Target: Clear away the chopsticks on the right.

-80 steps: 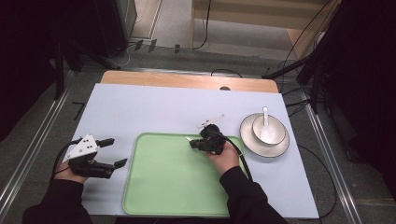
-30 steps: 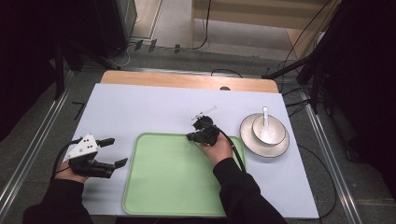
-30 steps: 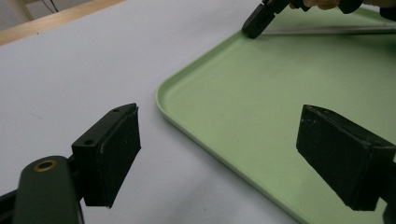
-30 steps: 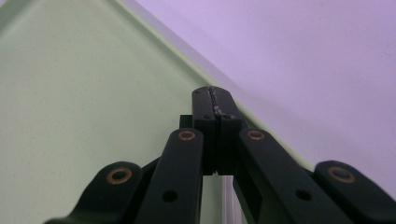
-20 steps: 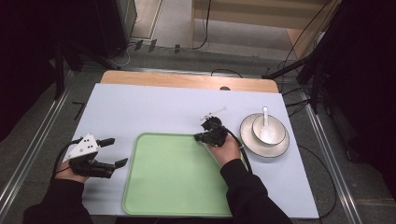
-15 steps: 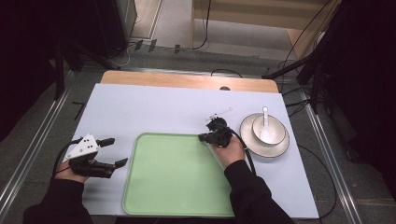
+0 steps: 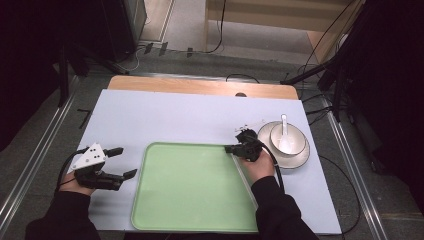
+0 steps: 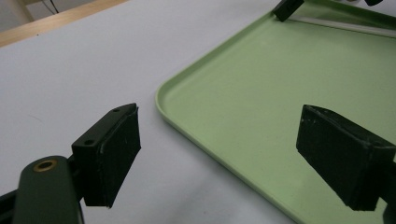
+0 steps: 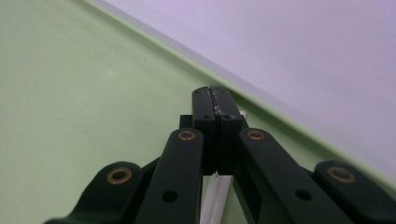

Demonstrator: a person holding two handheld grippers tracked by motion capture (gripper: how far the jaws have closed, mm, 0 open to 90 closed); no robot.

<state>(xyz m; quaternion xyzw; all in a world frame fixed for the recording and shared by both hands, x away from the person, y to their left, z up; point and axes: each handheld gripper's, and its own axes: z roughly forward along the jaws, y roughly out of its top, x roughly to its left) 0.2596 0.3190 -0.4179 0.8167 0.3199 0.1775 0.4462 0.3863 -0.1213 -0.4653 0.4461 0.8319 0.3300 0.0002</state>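
- The green tray (image 7: 192, 190) lies on the desk (image 7: 165, 117) with its flat bottom bare; the other places here are told from it.
- Just off its far right corner stands a white bowl (image 7: 291, 141) on a plate (image 7: 300, 155), with a white spoon (image 7: 284, 136) resting in the bowl.
- The right hand-held gripper (image 7: 234, 148) sits over the tray's far right corner with its jaws pressed together; a thin white stick (image 9: 215, 196) shows beneath them in the right gripper view, and whether it is pinched cannot be told.
- The left hand-held gripper (image 7: 124, 162) rests left of the tray's left rim, jaws spread wide around nothing.
- Beyond the tray's far edge the desk lies open.
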